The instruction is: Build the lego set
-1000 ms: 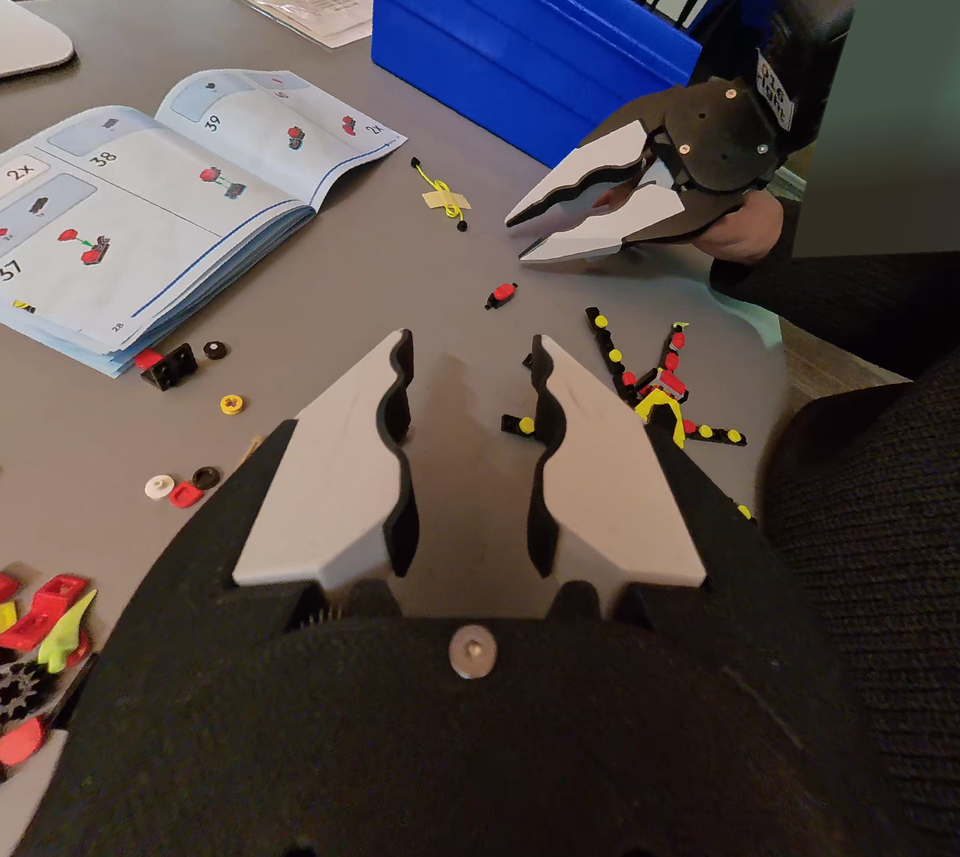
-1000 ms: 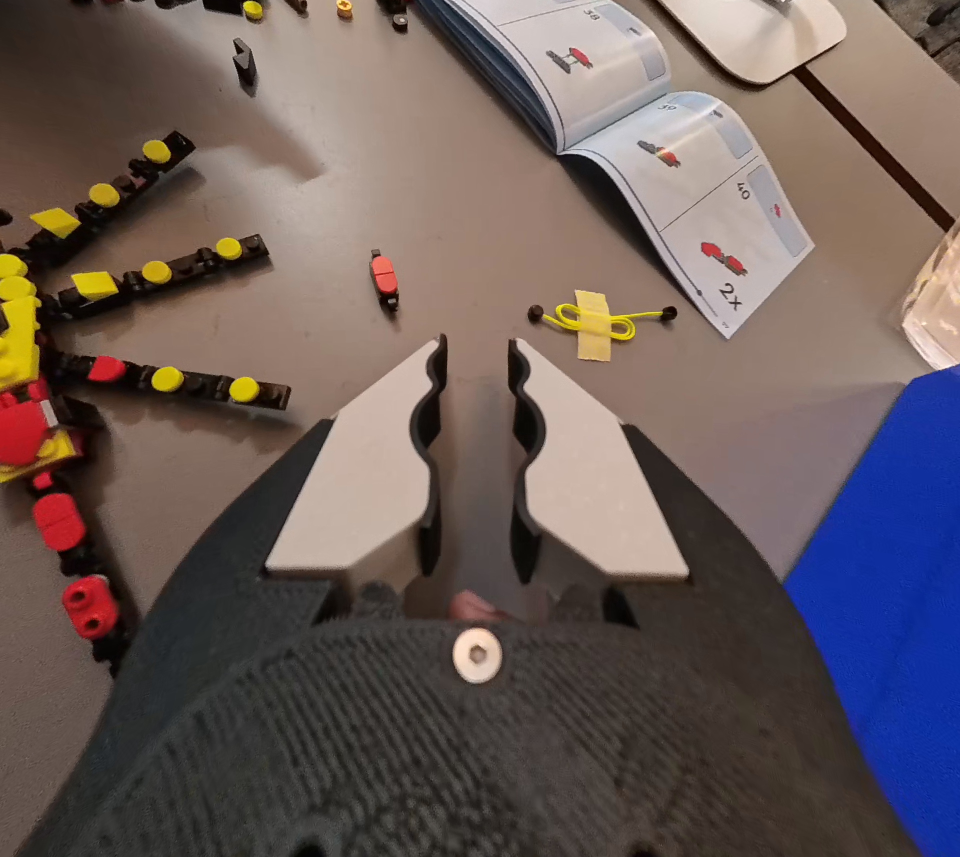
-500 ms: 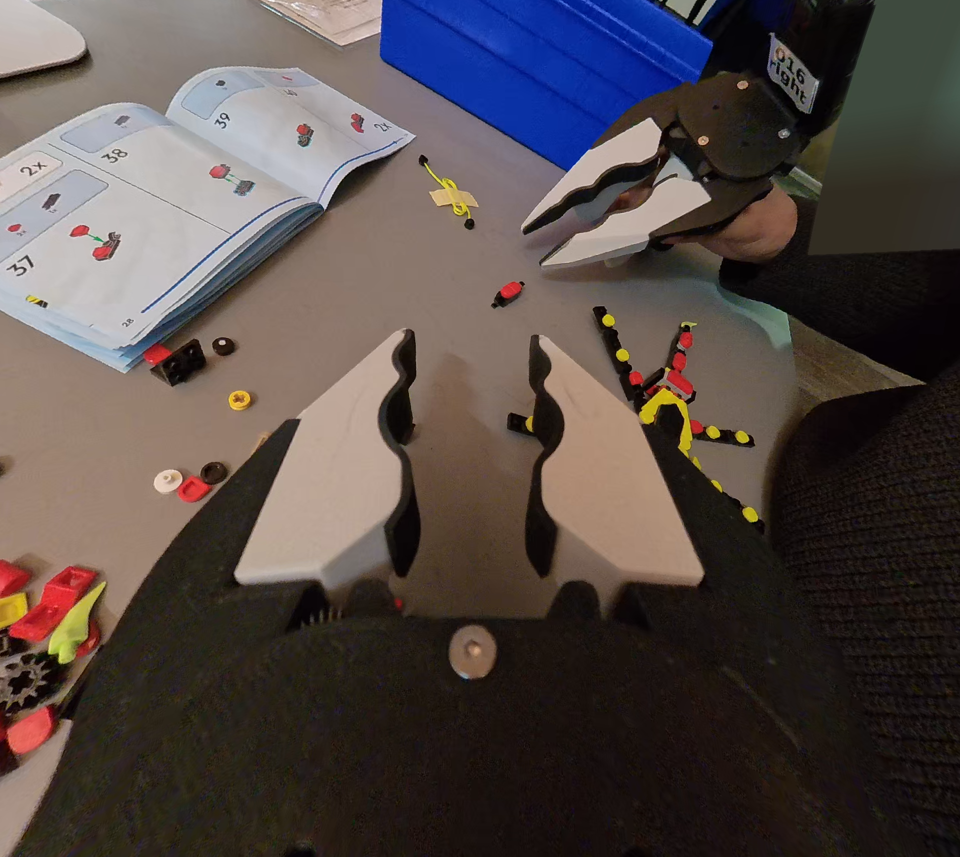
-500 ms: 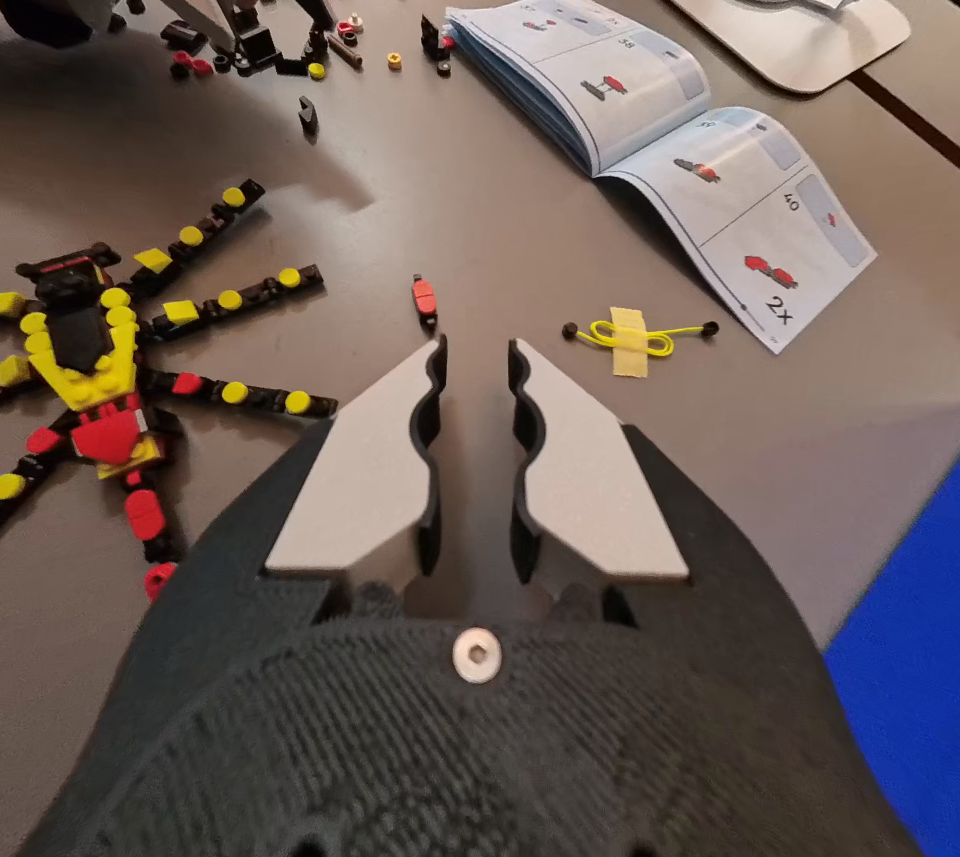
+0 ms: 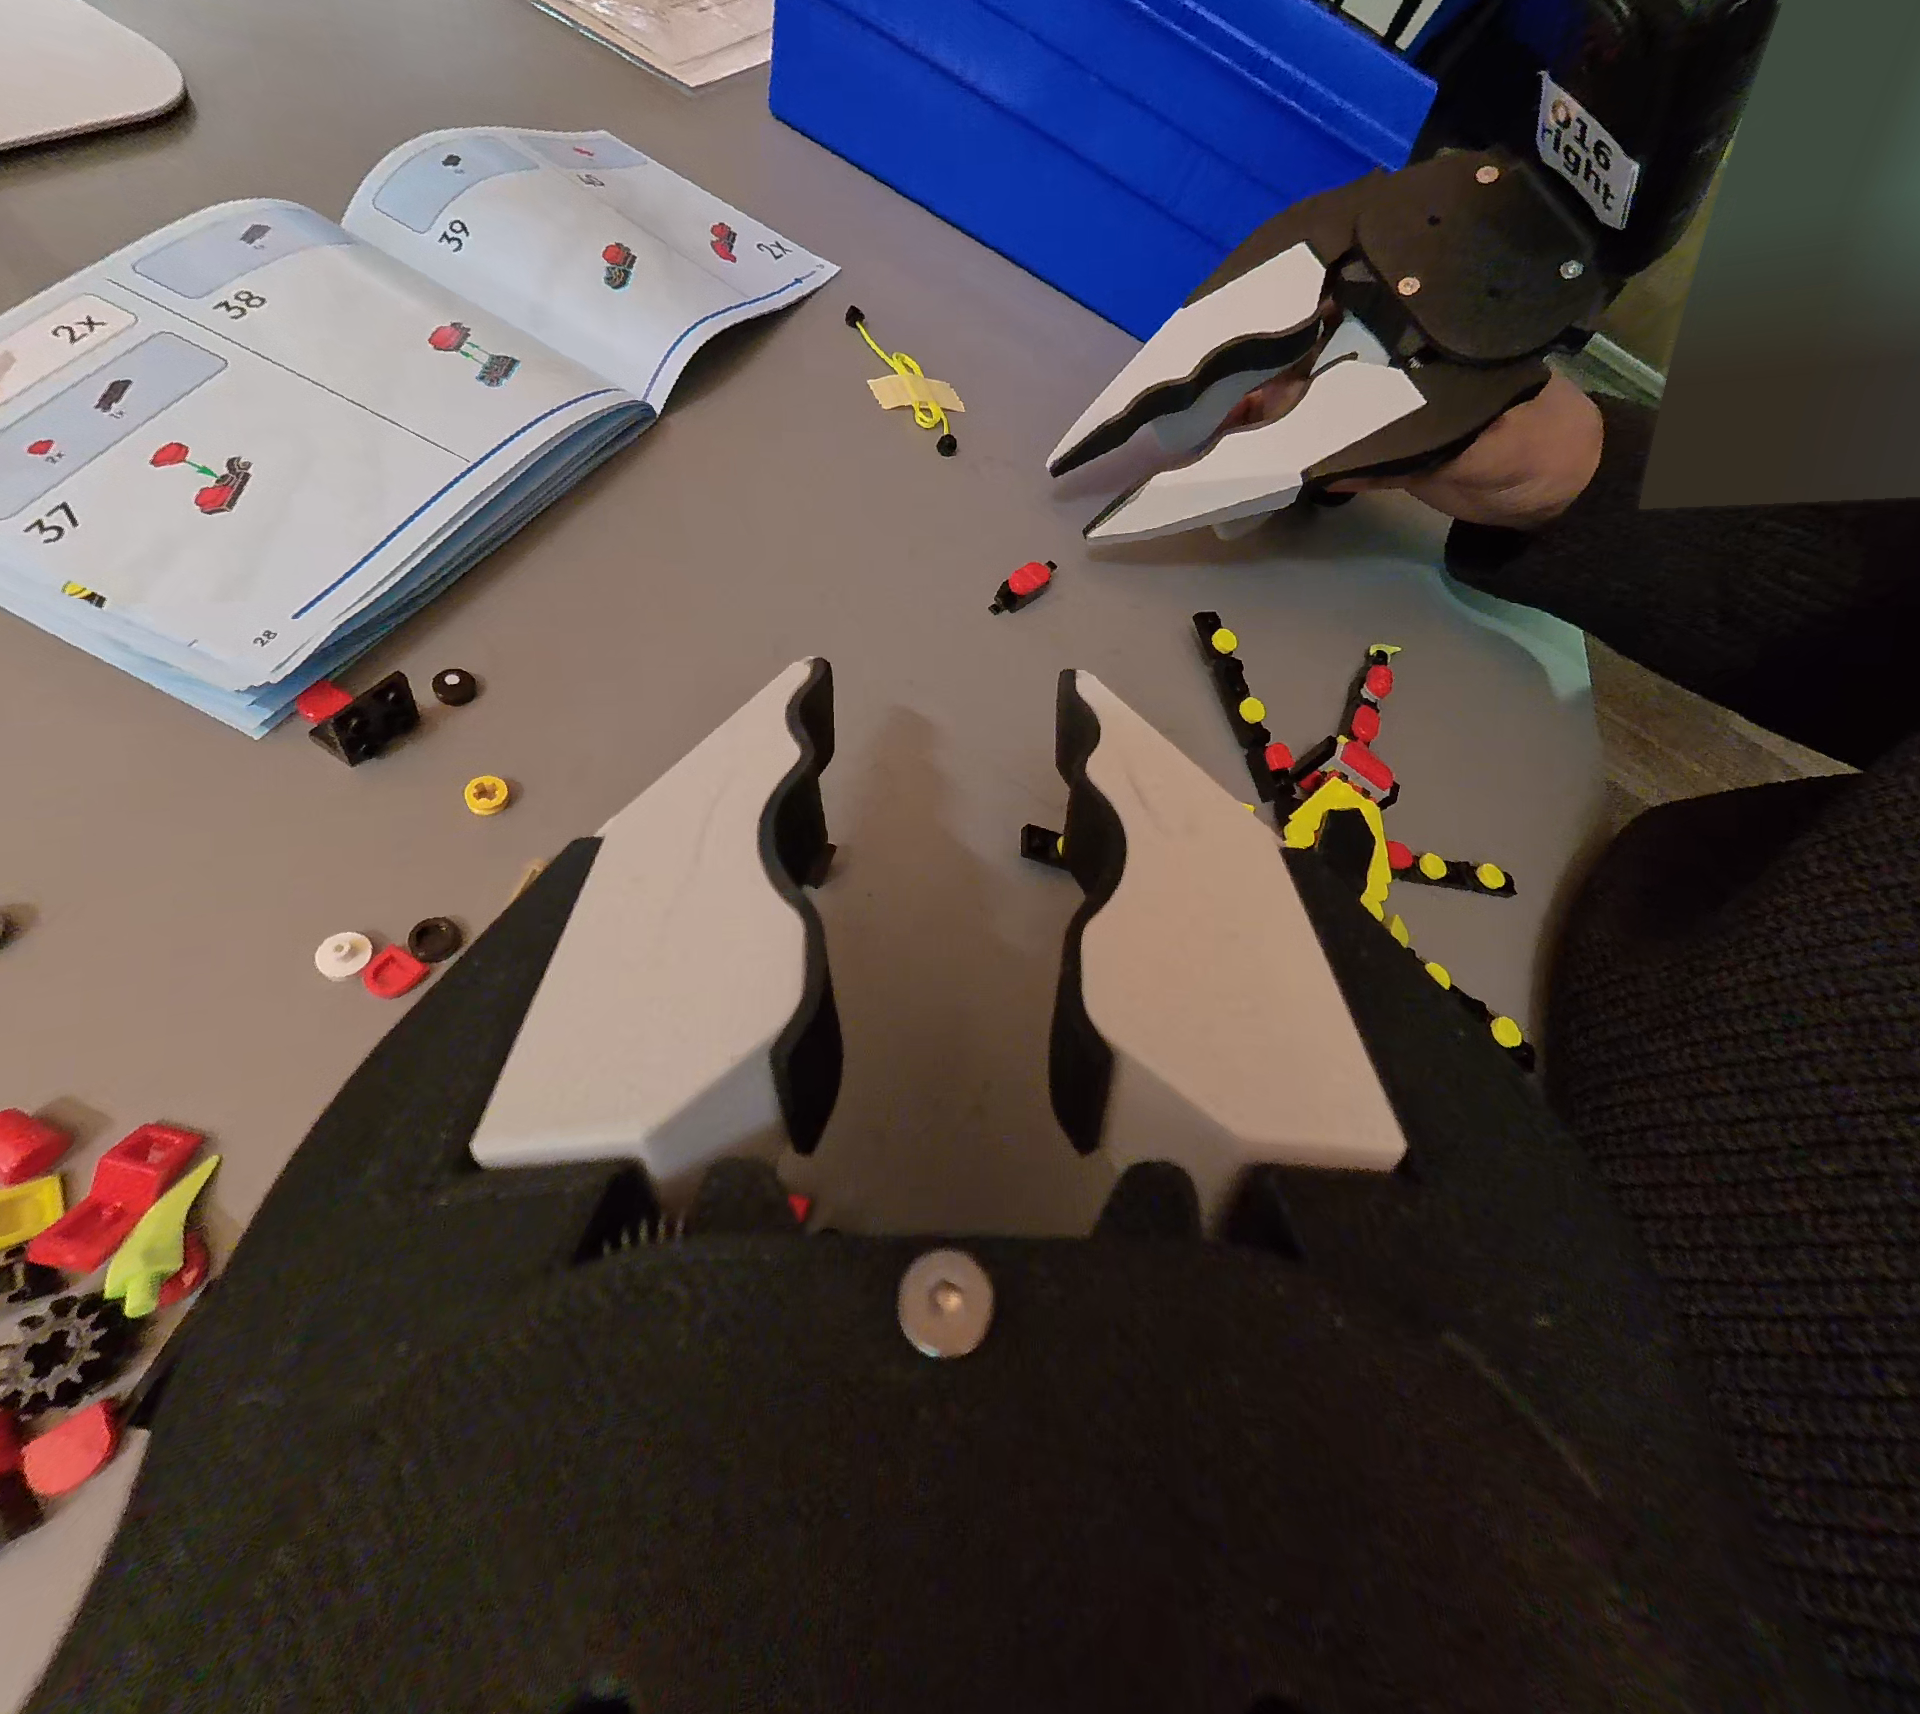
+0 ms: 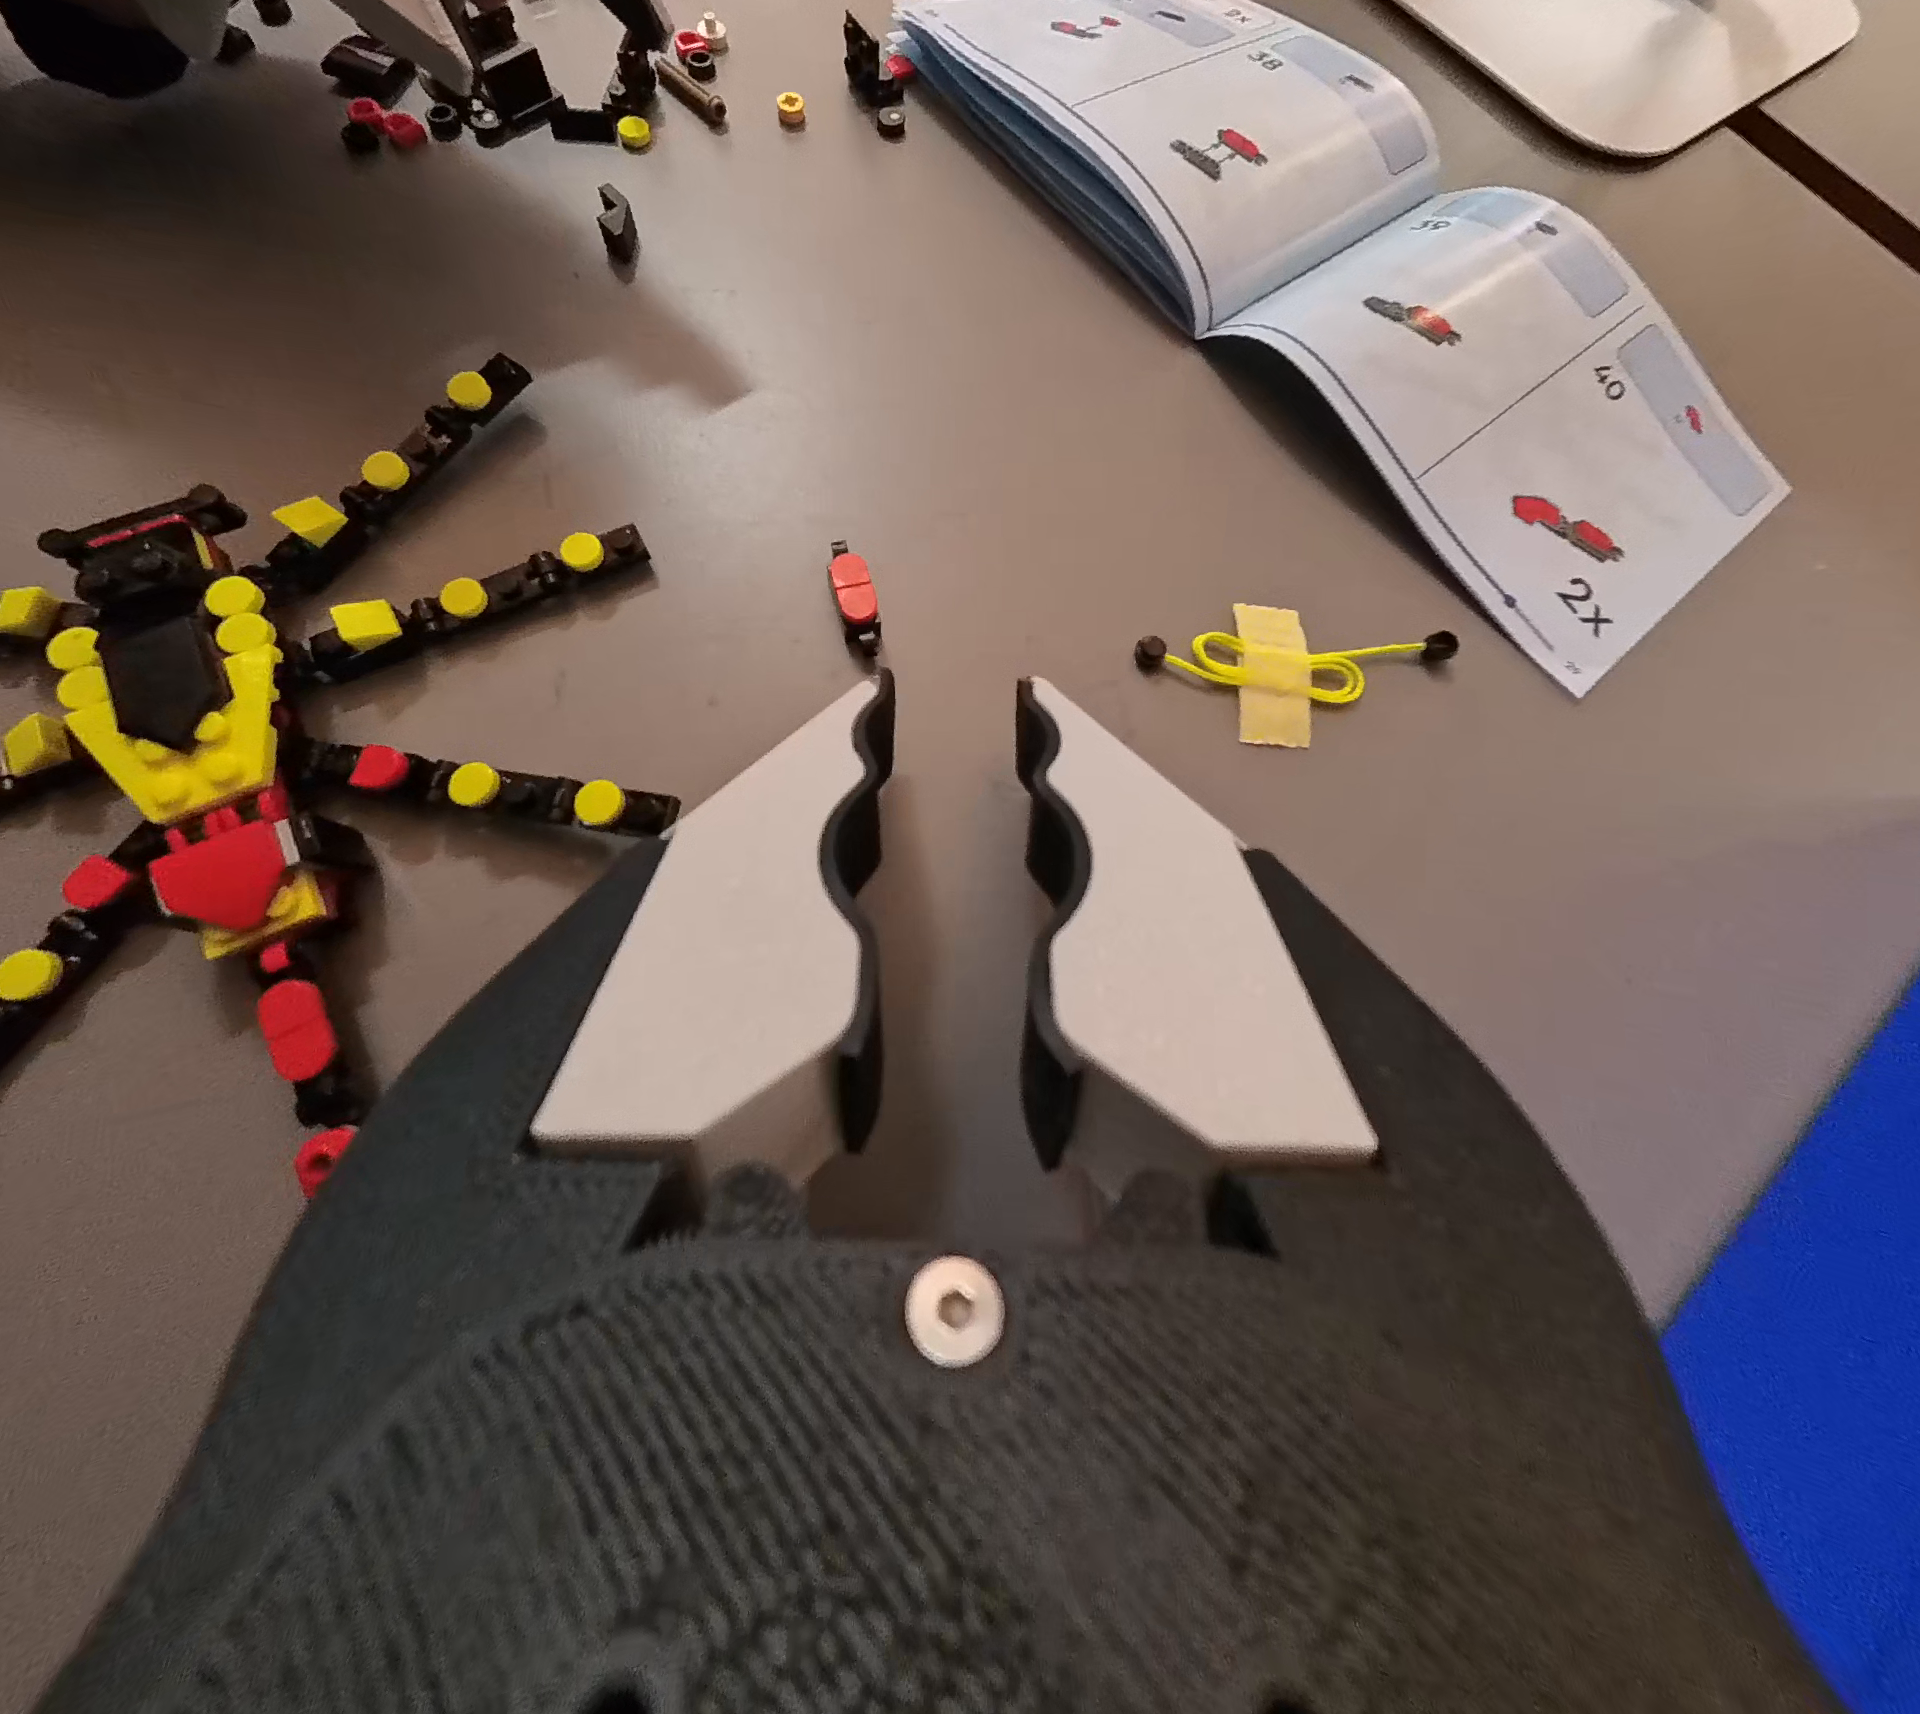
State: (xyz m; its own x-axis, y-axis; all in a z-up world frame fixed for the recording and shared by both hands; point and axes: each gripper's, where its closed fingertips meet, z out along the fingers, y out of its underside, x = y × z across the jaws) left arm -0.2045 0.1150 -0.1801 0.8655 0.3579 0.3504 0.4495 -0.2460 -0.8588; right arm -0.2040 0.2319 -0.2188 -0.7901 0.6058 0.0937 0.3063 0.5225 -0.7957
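The right hand-held gripper [image 6: 954,693] is held narrowly parted and empty, just short of a small red-and-black piece [image 6: 854,592] on the desk [image 6: 935,376]. The left hand-held gripper [image 5: 943,708] is held wider, also empty. A spider model [image 6: 177,729] is largely built beside them. Loose parts [image 6: 499,85] and an open manual [image 6: 1299,262] suggest steps are left.

Grey matte tabletop [image 5: 727,542], soft shadows across it. Dark seam [image 6: 1839,178] crosses tabletop near far right corner. Silver flat stand base [image 6: 1558,12] beyond seam. Blue plastic bin [image 5: 1039,75] at far edge; dark stands, pale wall behind.
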